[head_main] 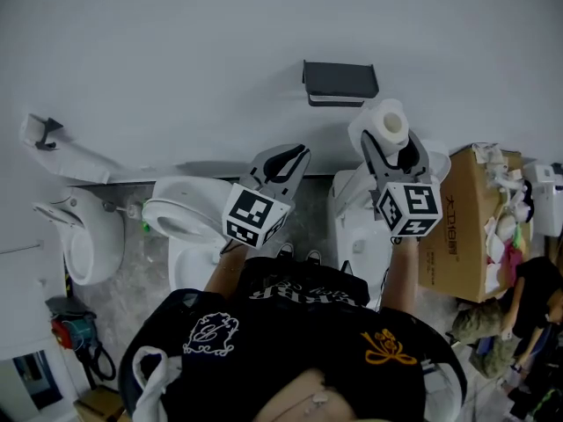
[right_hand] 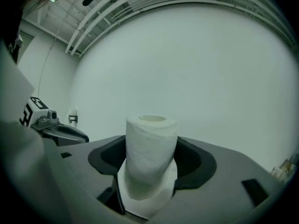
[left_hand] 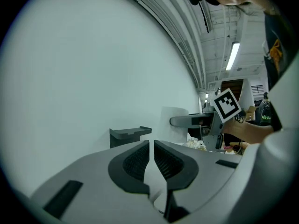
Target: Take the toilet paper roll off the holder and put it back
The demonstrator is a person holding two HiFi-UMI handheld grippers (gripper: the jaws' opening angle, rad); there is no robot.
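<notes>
Your right tool (head_main: 391, 148) is clamped on the toilet paper roll (head_main: 384, 123), which stands upright between its pads, off the holder (head_main: 340, 80). The dark holder sits on the wall at about 11 o'clock from the roll, near but apart. Your left tool (head_main: 293, 158), at 9 o'clock of the right one, is drawn narrow, only a slit showing, holding nothing.

TP roll (right_hand: 150, 146): soft embossed paper; holder (head_main: 339, 79): matt dk plastic; box (head_main: 459, 236): plain cardboard.
</notes>
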